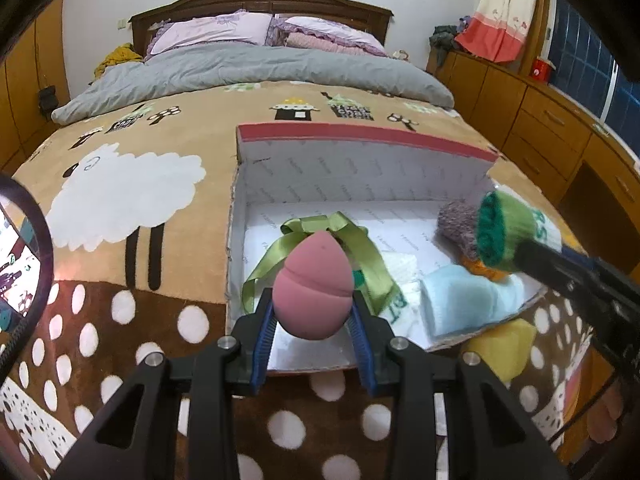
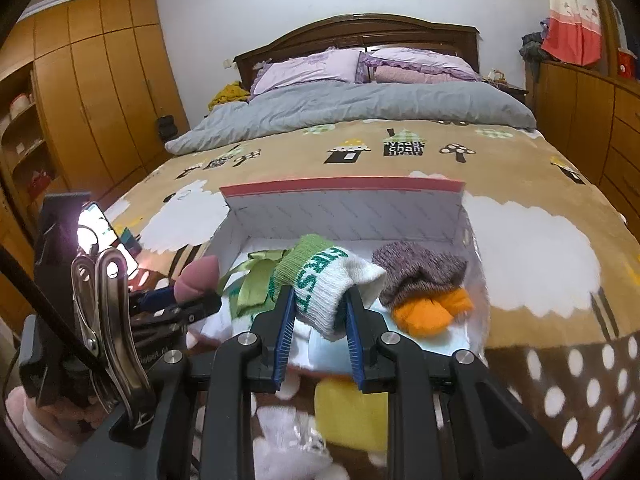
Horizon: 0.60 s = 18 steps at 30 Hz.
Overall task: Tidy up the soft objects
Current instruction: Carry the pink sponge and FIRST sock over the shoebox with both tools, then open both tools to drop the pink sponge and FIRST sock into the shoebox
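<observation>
A pink egg-shaped makeup sponge (image 1: 313, 285) sits clamped between the blue pads of the left gripper (image 1: 313, 322), its pointed end aimed away from the camera, held over the near edge of an open white cardboard box (image 1: 360, 168) that rests on the bedspread (image 1: 120, 208). Just beyond the sponge, inside the box, lies a green satin ribbon (image 1: 340, 248). To the right of the left gripper, the right gripper (image 2: 318, 312) is closed on a rolled white sock with a green cuff (image 2: 320, 280), holding it above the box interior. Ahead and right of that sock, a purple knitted piece (image 2: 416, 268) lies on something orange (image 2: 432, 312) in the box, with a pale blue folded cloth (image 1: 472, 296) beneath. Below the right gripper, outside the box's near wall, a yellow sponge (image 2: 352, 416) rests on the dotted blanket.
</observation>
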Each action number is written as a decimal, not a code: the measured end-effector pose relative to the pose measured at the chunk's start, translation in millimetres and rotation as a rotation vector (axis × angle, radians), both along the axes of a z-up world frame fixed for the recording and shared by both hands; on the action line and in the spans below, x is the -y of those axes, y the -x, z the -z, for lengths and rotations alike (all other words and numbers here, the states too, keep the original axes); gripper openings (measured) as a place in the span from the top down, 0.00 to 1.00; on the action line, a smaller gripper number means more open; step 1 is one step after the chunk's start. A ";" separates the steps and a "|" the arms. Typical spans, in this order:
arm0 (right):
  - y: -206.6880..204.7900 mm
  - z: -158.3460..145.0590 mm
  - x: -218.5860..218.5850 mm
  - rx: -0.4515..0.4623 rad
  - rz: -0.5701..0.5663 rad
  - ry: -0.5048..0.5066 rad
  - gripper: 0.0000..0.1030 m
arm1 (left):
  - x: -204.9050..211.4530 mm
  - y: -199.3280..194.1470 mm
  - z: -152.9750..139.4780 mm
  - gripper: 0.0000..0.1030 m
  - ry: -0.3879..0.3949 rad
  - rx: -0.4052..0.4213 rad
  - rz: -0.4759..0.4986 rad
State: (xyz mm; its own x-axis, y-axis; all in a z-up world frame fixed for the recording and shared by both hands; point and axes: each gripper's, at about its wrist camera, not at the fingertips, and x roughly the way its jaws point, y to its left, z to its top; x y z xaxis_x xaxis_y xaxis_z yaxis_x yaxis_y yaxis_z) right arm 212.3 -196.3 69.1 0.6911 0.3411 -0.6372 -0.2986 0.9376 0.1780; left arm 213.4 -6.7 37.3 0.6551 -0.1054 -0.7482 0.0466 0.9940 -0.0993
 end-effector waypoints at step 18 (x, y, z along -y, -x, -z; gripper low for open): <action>-69.9 52.4 -16.2 -0.126 0.032 0.042 0.75 | -5.4 -13.5 26.8 0.63 -0.005 -0.048 0.010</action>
